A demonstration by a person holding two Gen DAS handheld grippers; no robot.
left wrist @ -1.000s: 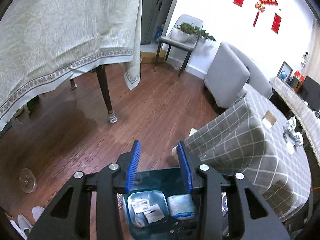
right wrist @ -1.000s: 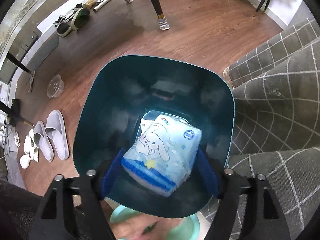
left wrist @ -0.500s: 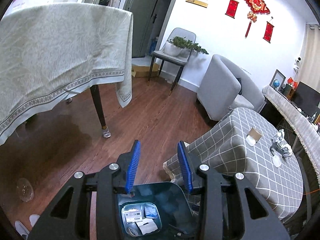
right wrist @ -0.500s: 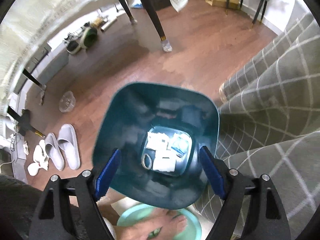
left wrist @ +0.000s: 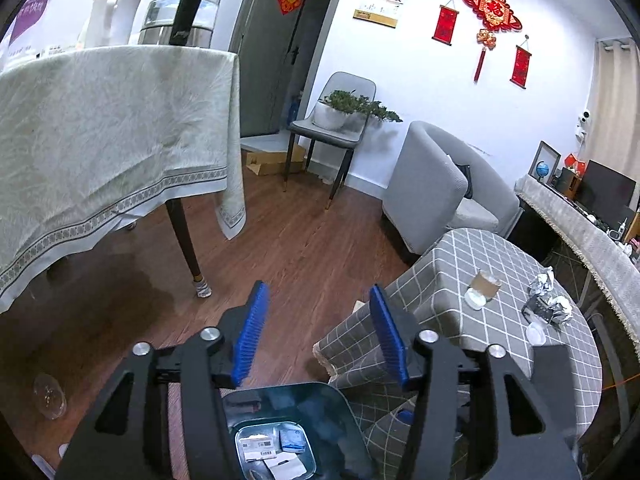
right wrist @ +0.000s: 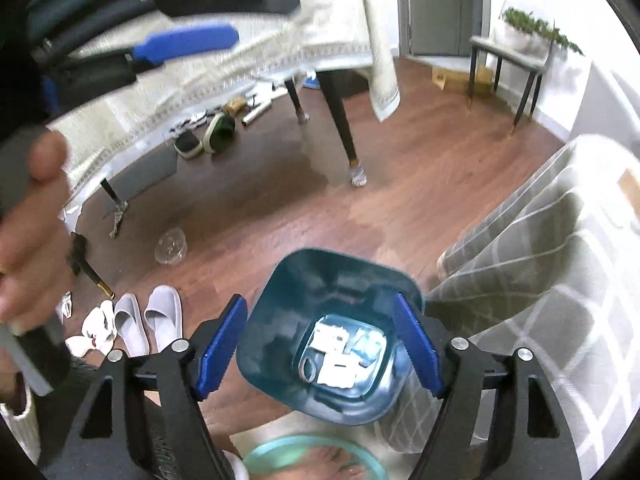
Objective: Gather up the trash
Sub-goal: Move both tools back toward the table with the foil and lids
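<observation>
**Both my tongs empty above the teal bin, more rubbish waiting on the checked table**

On my left, my left tongs (left wrist: pixel 316 336) hang with nothing between the blue pads, the jaws spreading wider. They point over the wood floor (left wrist: pixel 304 248) toward the checked table (left wrist: pixel 452 276). Below them stands the teal bin (left wrist: pixel 320 404), on the floor just beside that table's corner. At its bottom lie white labelled papers and a small blue packet (left wrist: pixel 292 438).

On my right, my right tongs (right wrist: pixel 318 344) sit above the bin (right wrist: pixel 340 276), also empty, the jaws narrowing on nothing.

What could go wrong, as I judge it: the remaining rubbish sits on the table's far side, well apart from both tongs. Reaching across, I could knock the lying paper cup (left wrist: pixel 484 284) or push the white lid (left wrist: pixel 535 334) off the edge. The crumpled foil (left wrist: pixel 546 296) looks light and springy, so a loose pinch may let it slip and miss the bin. A clear plastic lid (right wrist: pixel 171 246) lies on the floor to the far left; flat and thin, it may slide away from the pads. The bin itself looks light; a bump might tip it.
</observation>
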